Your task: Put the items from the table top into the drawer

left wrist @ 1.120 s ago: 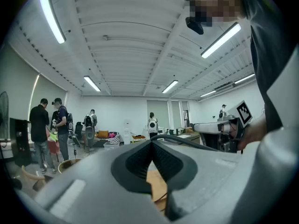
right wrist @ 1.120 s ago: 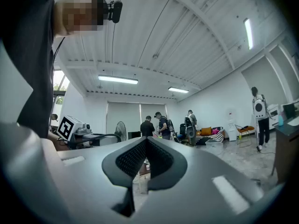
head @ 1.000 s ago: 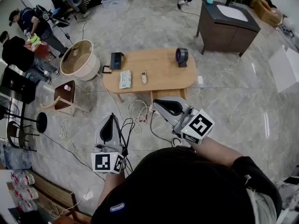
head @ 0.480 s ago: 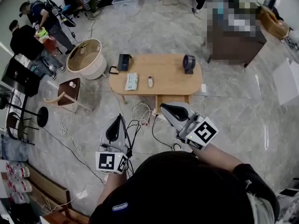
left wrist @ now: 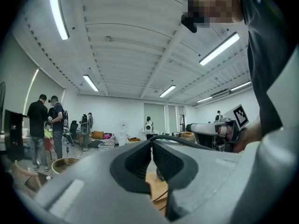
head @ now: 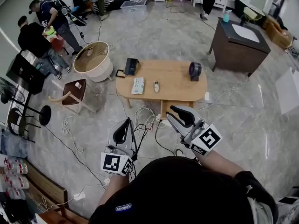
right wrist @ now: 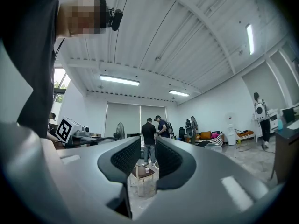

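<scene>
1. The left gripper (left wrist: 152, 143) has its fingers (left wrist: 138, 160) pressed together at the tips, with nothing caught between them.
2. The right gripper (right wrist: 148, 153) has its fingers (right wrist: 127, 157) slightly spread. They have just been opening, and the gap holds only air.
3. Both grippers are held level on the near side of the counter (head: 175, 85), touching nothing. The right one is close to its near edge and the left one is farther back.
4. On the counter, a white packet (head: 138, 85) lies left of the middle, with a slim remote (head: 156, 86) just beside it.
5. A small dark fan (head: 195, 71) stands near the counter's right end, and a black box (head: 131, 66) sits at its far left corner.
6. Loose cables (head: 145, 118) lie on the floor by the counter's near edge.
7. A round tub (head: 93, 59) and a brown stool (head: 74, 90) stand left of the counter. A dark cabinet (head: 238, 43) stands well apart, beyond its right end.
</scene>
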`<state>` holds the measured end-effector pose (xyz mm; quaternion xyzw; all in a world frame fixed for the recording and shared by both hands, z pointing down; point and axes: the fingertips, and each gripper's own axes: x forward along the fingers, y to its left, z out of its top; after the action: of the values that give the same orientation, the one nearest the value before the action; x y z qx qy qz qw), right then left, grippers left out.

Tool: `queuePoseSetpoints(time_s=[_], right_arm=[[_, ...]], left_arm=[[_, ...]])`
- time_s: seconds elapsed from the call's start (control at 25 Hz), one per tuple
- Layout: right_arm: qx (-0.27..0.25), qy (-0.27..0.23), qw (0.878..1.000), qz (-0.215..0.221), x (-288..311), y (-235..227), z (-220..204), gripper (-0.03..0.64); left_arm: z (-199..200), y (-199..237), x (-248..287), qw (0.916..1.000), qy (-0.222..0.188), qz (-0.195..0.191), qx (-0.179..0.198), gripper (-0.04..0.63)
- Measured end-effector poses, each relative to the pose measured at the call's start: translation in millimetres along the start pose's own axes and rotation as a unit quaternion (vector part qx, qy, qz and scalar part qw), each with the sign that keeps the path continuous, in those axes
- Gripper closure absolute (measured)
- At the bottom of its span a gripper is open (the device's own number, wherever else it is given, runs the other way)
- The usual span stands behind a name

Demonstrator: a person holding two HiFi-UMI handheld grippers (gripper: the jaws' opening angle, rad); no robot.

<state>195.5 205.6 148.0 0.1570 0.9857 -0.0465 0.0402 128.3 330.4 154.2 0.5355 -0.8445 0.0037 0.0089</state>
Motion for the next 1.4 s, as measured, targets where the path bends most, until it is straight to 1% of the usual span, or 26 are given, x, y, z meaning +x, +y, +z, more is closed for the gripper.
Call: queuePoseSetpoints(time_s=[0.32, 0.48, 0.52, 0.56, 0.6, 0.64, 0.68, 0.72, 0.76, 0.8, 0.84, 0.88, 0.92, 0.96, 1.0, 1.04, 1.08, 1.12, 1.16, 1.2, 1.24, 1.28, 1.32, 1.36, 1.4], right_arm=[[0.003, 0.005, 1.0, -0.014, -4.3, 9.6, -2.1, 0.446], [0.003, 0.011, 1.0, -0.018, -5.7, 16.4, -8.7, 0.44], [0.003, 0.015, 1.0, -0.019, -6.3, 18.9, -11.1, 0.44], [0.003, 0.02, 1.0, -0.019, -7.0, 21.6, -13.7, 0.442], [0.004, 0.024, 1.0, -0.019, -7.7, 24.5, -16.4, 0.444], [0.006, 0.029, 0.999, -0.019, -8.4, 27.5, -19.0, 0.448], [0.008, 0.032, 0.999, -0.019, -8.9, 30.8, -21.4, 0.449], [0.009, 0.035, 0.999, -0.019, -9.1, 34.2, -23.7, 0.453], [0.01, 0.038, 0.999, -0.019, -8.8, 37.5, -25.7, 0.457], [0.011, 0.04, 0.999, -0.019, -8.1, 40.4, -27.5, 0.459], [0.011, 0.042, 0.999, -0.019, -6.9, 42.7, -28.9, 0.46], [0.012, 0.043, 0.999, -0.02, -5.4, 44.9, -30.1, 0.46], [0.013, 0.045, 0.999, -0.02, -3.7, 47.1, -31.4, 0.462], [0.013, 0.046, 0.999, -0.02, -2.2, 49.6, -32.9, 0.462], [0.014, 0.048, 0.999, -0.018, -0.6, 52.5, -34.7, 0.465], [0.014, 0.05, 0.999, -0.015, 0.9, 55.5, -36.7, 0.466], [0.015, 0.053, 0.998, -0.012, 2.1, 58.9, -38.5, 0.466], [0.015, 0.054, 0.998, -0.008, 2.9, 62.5, -39.4, 0.468], [0.015, 0.052, 0.998, -0.006, 3.2, 65.9, -38.7, 0.468], [0.012, 0.048, 0.999, -0.007, 3.5, 68.5, -36.7, 0.468], [0.009, 0.04, 0.999, -0.009, 4.3, 70.1, -33.8, 0.468], [0.007, 0.032, 0.999, -0.013, 6.1, 71.1, -30.8, 0.47], [0.006, 0.024, 1.0, -0.016, 9.2, 72.2, -28.4, 0.471], [0.004, 0.017, 1.0, -0.017, 13.1, 73.8, -26.5, 0.472], [0.003, 0.012, 1.0, -0.016, 16.9, 75.8, -24.6, 0.472]], left_arm=[[-0.3, -2.2, -7.9, 0.9997, -0.007, -0.022, -0.006, 0.555], [-6.7, -0.4, -11.4, 0.9992, -0.006, -0.038, -0.01, 0.54], [-12.1, -2.3, -12.1, 0.9985, 0.004, -0.053, -0.014, 0.537], [-20.5, -7.1, -12.9, 0.9963, 0.024, -0.08, -0.019, 0.538], [-32.6, -14.2, -14.9, 0.9911, 0.055, -0.119, -0.022, 0.538], [-48.6, -21.6, -19.7, 0.9816, 0.098, -0.163, -0.018, 0.538], [-68.3, -26.9, -28.9, 0.9667, 0.153, -0.205, -0.006, 0.538], [-91.6, -28.8, -42.9, 0.9449, 0.218, -0.243, 0.015, 0.537], [-116.9, -24.9, -60.7, 0.9167, 0.288, -0.272, 0.049, 0.524], [-141.9, -13.4, -80.2, 0.8854, 0.356, -0.284, 0.093, 0.519], [-163.7, 5.6, -98.7, 0.8555, 0.413, -0.278, 0.143, 0.522], [-178.6, 30.0, -113.3, 0.8334, 0.454, -0.253, 0.188, 0.522], [-183.6, 56.3, -121.9, 0.8257, 0.471, -0.214, 0.224, 0.519], [-178.8, 81.6, -125.0, 0.8311, 0.469, -0.164, 0.25, 0.519], [-166.8, 104.8, -125.7, 0.838, 0.457, -0.109, 0.277, 0.53], [-150.5, 126.8, -126.7, 0.8332, 0.447, -0.052, 0.321, 0.542], [-131.0, 147.2, -128.7, 0.8143, 0.437, 0.003, 0.382, 0.542], [-108.8, 161.8, -129.8, 0.7984, 0.416, 0.045, 0.433, 0.542], [-84.7, 165.5, -127.8, 0.8132, 0.376, 0.062, 0.44, 0.54], [-59.4, 157.9, -122.0, 0.8655, 0.313, 0.053, 0.387, 0.54], [-33.8, 143.6, -114.3, 0.9299, 0.227, 0.026, 0.288, 0.54], [-11.0, 128.5, -107.5, 0.9753, 0.134, -0.003, 0.176, 0.54], [4.8, 116.0, -102.8, 0.9942, 0.059, -0.025, 0.087, 0.541], [11.3, 106.2, -99.6, 0.9985, 0.016, -0.036, 0.037, 0.545], [11.1, 97.1, -96.5, 0.9989, -0.002, -0.041, 0.022, 0.544]])
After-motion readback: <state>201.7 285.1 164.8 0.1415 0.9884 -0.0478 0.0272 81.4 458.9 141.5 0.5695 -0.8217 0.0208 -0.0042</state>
